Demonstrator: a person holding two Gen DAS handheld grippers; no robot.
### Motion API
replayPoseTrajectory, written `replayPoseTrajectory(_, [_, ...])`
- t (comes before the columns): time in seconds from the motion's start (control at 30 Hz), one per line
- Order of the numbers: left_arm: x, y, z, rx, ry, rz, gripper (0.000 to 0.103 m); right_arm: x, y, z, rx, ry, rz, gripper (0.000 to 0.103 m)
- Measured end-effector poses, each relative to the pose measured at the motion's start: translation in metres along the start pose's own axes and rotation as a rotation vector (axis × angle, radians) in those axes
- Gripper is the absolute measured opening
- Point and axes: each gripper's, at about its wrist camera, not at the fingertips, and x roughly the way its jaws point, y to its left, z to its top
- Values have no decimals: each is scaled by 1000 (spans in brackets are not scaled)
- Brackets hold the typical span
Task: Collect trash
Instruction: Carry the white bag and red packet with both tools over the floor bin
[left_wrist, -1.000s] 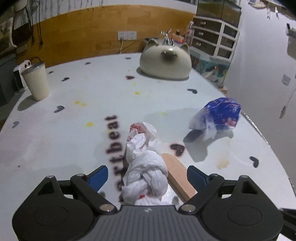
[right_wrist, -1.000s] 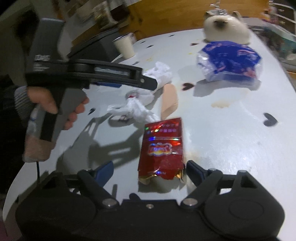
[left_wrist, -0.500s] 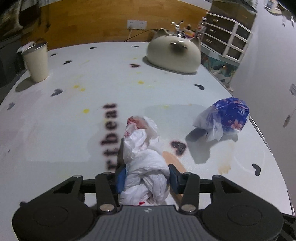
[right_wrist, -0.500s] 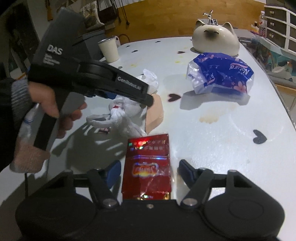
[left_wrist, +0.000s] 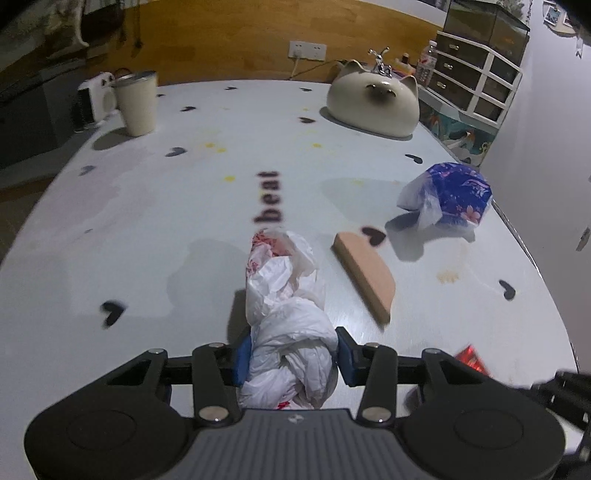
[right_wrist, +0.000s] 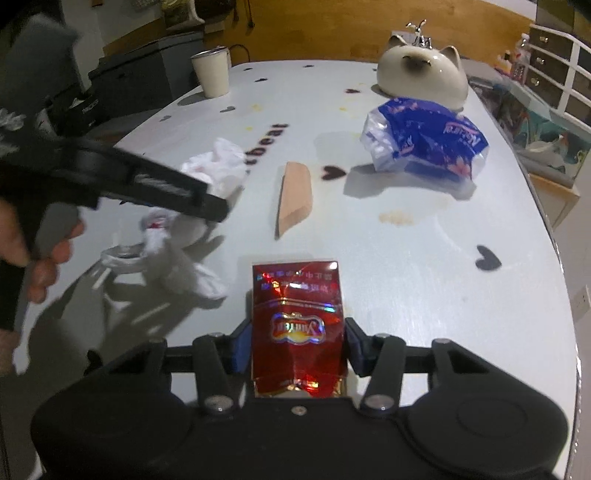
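White tabletop (left_wrist: 147, 229) printed with black hearts fills both my views. My left gripper (left_wrist: 291, 354) is clamped on the knotted end of a crumpled white plastic bag (left_wrist: 284, 295), both blue pads pressed into it, the rest trailing forward. My right gripper (right_wrist: 295, 345) has just been closing around a red foil packet (right_wrist: 297, 317); its pads sit against the packet's edges. Beyond lie a tan wedge (right_wrist: 295, 192), a blue tissue pack (right_wrist: 424, 142), a cream cup (left_wrist: 136, 103) and a cat-shaped ornament (left_wrist: 373, 103)
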Motion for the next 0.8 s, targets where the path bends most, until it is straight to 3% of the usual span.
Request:
replayPoseTrajectory(0.43, [-91, -17, -52, -33, -35, 104, 46, -63, -29, -17, 64, -57, 8, 51])
replayPoseTrajectory(0.8, [-149, -85, -69, -51, -75, 117, 46, -133, -66, -31, 80, -137, 12, 51])
